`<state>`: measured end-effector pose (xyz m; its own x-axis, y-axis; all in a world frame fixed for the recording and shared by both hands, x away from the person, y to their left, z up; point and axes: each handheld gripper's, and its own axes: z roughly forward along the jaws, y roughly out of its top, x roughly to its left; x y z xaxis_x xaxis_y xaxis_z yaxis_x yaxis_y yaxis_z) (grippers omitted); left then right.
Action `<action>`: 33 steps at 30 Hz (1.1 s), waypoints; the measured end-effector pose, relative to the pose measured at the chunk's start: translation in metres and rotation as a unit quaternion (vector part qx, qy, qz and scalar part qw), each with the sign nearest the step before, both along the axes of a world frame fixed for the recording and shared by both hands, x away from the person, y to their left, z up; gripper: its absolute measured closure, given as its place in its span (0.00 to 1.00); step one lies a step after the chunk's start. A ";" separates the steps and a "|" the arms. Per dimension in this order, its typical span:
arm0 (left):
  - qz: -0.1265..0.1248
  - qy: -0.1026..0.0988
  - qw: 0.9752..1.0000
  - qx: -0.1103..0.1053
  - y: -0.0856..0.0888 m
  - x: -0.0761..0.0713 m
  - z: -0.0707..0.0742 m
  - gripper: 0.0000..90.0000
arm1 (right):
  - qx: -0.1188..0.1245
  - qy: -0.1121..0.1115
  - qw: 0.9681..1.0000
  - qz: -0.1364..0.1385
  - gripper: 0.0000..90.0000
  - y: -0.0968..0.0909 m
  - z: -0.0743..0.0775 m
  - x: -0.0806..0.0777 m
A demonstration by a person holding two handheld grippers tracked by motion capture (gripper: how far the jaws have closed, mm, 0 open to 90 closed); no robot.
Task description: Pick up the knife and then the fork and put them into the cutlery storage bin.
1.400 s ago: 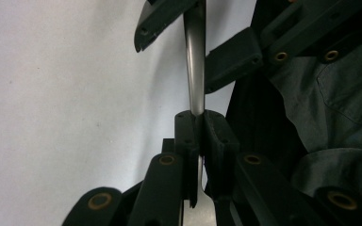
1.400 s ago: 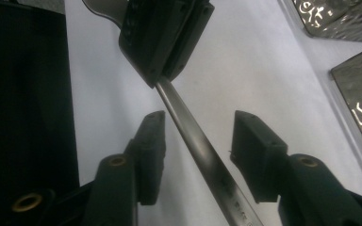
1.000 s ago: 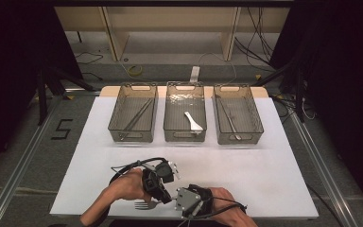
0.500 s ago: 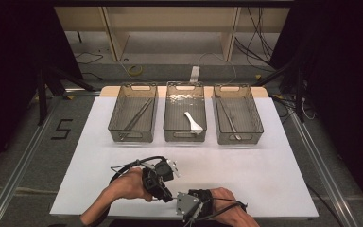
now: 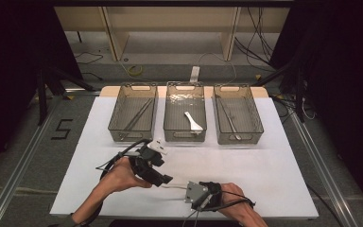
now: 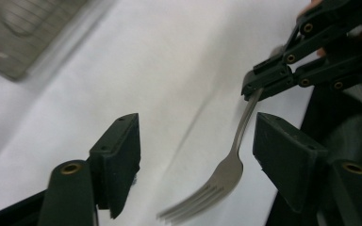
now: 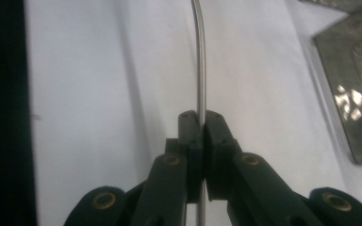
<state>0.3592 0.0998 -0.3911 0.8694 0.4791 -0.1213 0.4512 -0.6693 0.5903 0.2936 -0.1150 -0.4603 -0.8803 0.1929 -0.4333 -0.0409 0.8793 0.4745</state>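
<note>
Fork (image 6: 226,174), thin, stiff, slippery steel, is hanging by its handle from the clamped right gripper (image 7: 201,123), tines between the left gripper's (image 6: 195,162) just-opened jaws; gripping mid-handle seems safest.

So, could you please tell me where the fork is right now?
In the left gripper view the fork hangs over the white table, its handle pinched by the right gripper, its tines between the left gripper's open fingers.
</note>
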 end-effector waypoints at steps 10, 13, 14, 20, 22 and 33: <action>0.061 -0.054 0.994 -0.069 0.021 0.001 0.005 0.26 | 0.015 0.007 0.997 -0.075 0.97 -0.029 0.003 0.024; 0.072 -0.064 0.992 -0.081 0.026 0.001 0.004 0.23 | 0.025 0.013 0.995 -0.095 0.97 -0.037 0.005 0.030; 0.079 -0.071 0.990 -0.088 0.028 0.000 0.003 0.23 | 0.032 0.014 0.994 -0.103 0.97 -0.039 0.005 0.032; 0.101 -0.090 0.983 -0.127 0.041 -0.004 0.001 0.21 | 0.068 0.028 0.986 -0.153 0.97 -0.059 0.011 0.046; 0.107 -0.094 0.981 -0.134 0.045 -0.004 -0.001 0.20 | 0.084 0.036 0.982 -0.168 0.97 -0.065 0.014 0.051; 0.120 -0.102 0.975 -0.155 0.060 -0.008 -0.015 0.18 | 0.148 0.062 0.958 -0.238 0.97 -0.097 0.030 0.076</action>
<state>0.3508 0.1602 -0.4057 0.7579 0.6396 -0.1289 0.4245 -0.3334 0.8418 0.3694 -0.2119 -0.4308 -0.7036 0.6834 -0.1949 0.4045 0.6106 0.6809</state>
